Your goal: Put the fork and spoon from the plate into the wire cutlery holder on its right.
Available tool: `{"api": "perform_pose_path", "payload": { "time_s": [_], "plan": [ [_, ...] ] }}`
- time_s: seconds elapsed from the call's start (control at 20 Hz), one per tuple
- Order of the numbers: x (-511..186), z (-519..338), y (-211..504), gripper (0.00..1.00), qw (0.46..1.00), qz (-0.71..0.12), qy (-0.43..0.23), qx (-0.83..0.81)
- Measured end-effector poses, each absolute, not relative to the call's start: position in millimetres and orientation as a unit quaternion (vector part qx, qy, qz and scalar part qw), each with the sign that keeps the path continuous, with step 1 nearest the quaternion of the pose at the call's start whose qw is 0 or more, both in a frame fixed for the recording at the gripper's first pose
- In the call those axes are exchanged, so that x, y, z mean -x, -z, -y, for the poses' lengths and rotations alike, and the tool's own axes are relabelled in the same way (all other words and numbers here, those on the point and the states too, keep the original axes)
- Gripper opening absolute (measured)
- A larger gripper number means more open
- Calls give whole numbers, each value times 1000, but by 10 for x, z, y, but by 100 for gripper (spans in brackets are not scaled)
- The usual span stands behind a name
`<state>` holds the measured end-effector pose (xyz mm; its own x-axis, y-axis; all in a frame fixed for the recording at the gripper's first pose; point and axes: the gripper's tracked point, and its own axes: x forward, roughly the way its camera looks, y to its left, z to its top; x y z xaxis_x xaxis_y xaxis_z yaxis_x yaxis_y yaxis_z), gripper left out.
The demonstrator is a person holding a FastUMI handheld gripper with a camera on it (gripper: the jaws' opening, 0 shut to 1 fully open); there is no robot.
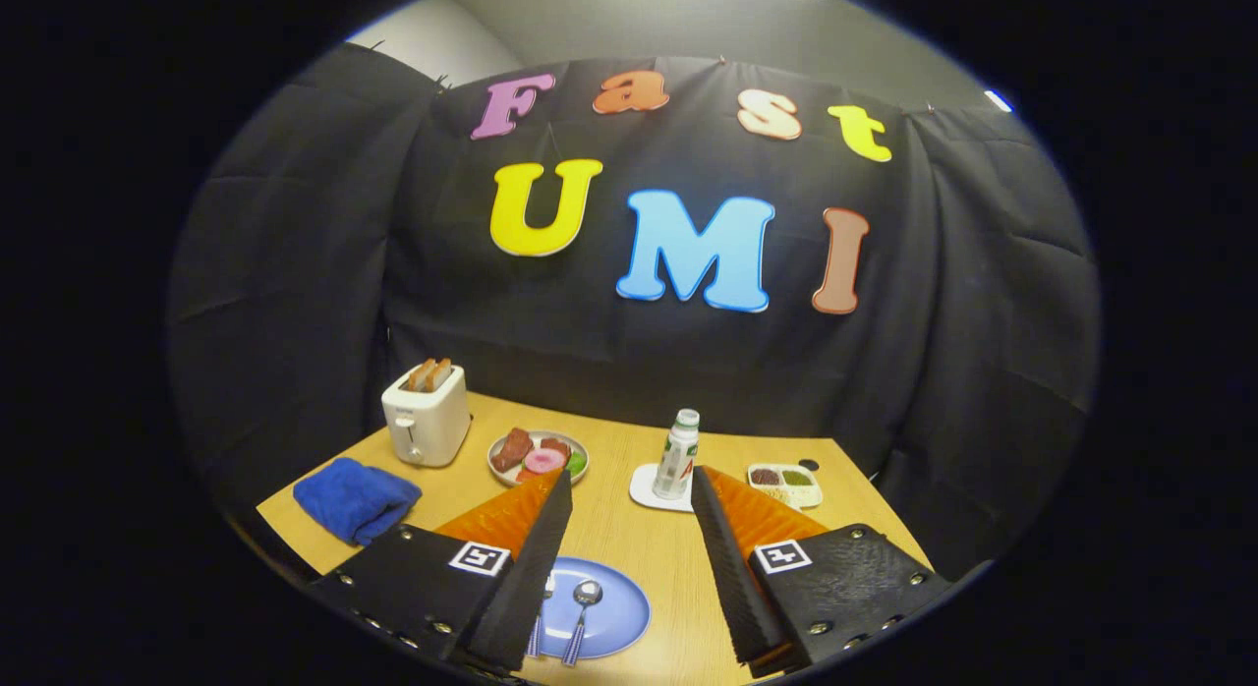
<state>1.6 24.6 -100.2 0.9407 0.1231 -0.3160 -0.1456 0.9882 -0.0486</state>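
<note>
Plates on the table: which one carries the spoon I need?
The blue plate, lying between the open jaws of the gripper, holds the spoon. The grey plate beyond the fingers, beside the toaster, holds food.

The left finger of the gripper (629, 489), its fingers spread wide apart, covers the left rim of the blue plate (619, 617) and most of the fork (540, 622) beside the spoon (581, 617); the right finger hides part of the white coaster (649, 489) under the bottle (677, 455); the contents of the small tray (784, 480) near the table's (629, 548) far right corner are too small to identify
</note>
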Motion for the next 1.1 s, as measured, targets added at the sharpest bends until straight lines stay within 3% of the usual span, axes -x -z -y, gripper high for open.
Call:
{"api": "perform_pose_path", "payload": {
  "time_s": [0.1, 0.25, 0.7, 1.1],
  "plan": [
    [-9, -299, 1229, 73, 975, -204, -80, 22],
    [-7, -274, 1566, 43, 959, -271, -80, 22],
    [317, -413, 2894, 43, 846, -518, -125, 31],
    [382, -505, 3373, 43, 796, -586, -130, 81]
  ]
}}
